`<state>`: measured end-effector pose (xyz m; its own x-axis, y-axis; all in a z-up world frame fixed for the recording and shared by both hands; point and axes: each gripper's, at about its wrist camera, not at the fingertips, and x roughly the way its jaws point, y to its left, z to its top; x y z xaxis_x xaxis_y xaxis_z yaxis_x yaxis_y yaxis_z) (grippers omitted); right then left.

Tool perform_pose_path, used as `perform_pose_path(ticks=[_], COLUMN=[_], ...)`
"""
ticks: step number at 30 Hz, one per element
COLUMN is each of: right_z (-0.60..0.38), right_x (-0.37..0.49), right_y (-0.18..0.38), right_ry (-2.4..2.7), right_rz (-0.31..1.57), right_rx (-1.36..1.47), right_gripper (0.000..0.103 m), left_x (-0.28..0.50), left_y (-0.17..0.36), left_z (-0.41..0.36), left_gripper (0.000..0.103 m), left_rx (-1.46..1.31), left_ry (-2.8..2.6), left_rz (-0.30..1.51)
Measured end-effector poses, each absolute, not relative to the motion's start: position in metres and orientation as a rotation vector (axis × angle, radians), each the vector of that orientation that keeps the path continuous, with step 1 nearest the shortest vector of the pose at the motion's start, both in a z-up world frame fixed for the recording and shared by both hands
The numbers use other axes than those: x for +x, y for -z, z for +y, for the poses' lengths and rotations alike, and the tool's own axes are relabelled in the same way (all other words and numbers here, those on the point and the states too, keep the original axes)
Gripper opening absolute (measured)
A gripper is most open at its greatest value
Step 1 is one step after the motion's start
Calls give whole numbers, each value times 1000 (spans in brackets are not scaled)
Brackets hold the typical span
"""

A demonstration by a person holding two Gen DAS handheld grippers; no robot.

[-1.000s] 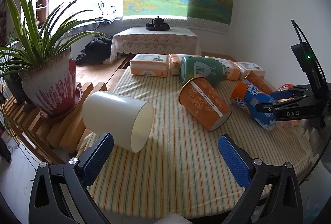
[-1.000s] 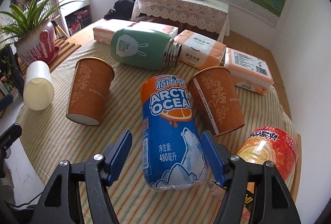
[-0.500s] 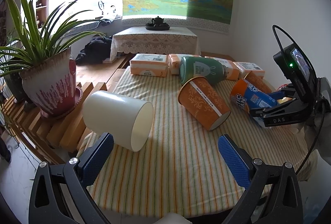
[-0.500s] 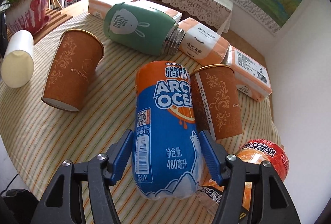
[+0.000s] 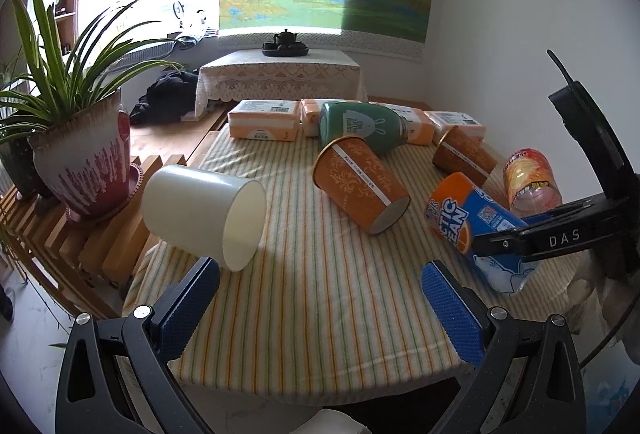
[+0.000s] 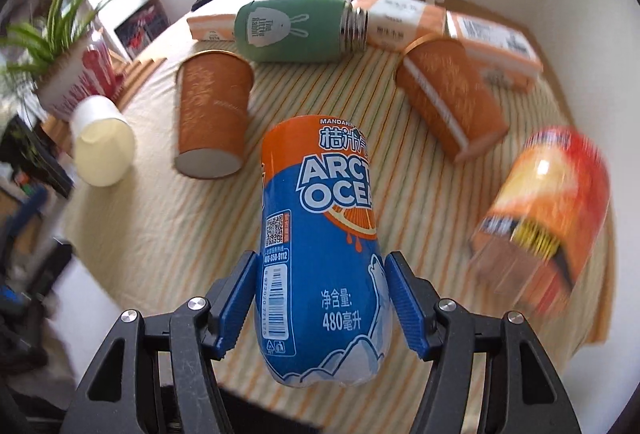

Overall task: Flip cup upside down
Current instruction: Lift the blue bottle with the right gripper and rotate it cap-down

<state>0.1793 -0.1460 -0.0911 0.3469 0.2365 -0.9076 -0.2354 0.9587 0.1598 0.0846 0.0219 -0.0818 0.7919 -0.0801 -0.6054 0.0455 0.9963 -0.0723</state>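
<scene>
While the right gripper (image 6: pixel 320 298) clamps the Arctic Ocean cup (image 6: pixel 320 234), tilted and unflipped, the left gripper (image 5: pixel 320 306) gapes idle

Potted plant (image 5: pixel 76 137), tissue packs (image 5: pixel 264 119), teapot (image 5: pixel 285 38).

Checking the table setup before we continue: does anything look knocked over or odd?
Yes. Every container lies on its side: the white cup at the left edge, two orange paper cups and the green flask. The right gripper clamps the blue Arctic Ocean cup.
</scene>
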Motion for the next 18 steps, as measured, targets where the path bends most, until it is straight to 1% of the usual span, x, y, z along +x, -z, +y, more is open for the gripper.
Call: perform_pose_path(ticks=[5, 11, 18], right_z=[-149, -158, -193], right_x=[172, 149, 107], right_y=[87, 67, 53], right_ry=[-369, -397, -370], right_rz=[1164, 1065, 947], right_rx=[148, 184, 212], right_gripper=[62, 62, 63], left_x=[75, 63, 53], left_y=[83, 87, 88], left_z=[9, -10, -57], left_gripper=[102, 102, 102], left_rx=[-59, -85, -144], left_ry=[91, 148, 192], left_rz=[656, 680, 673])
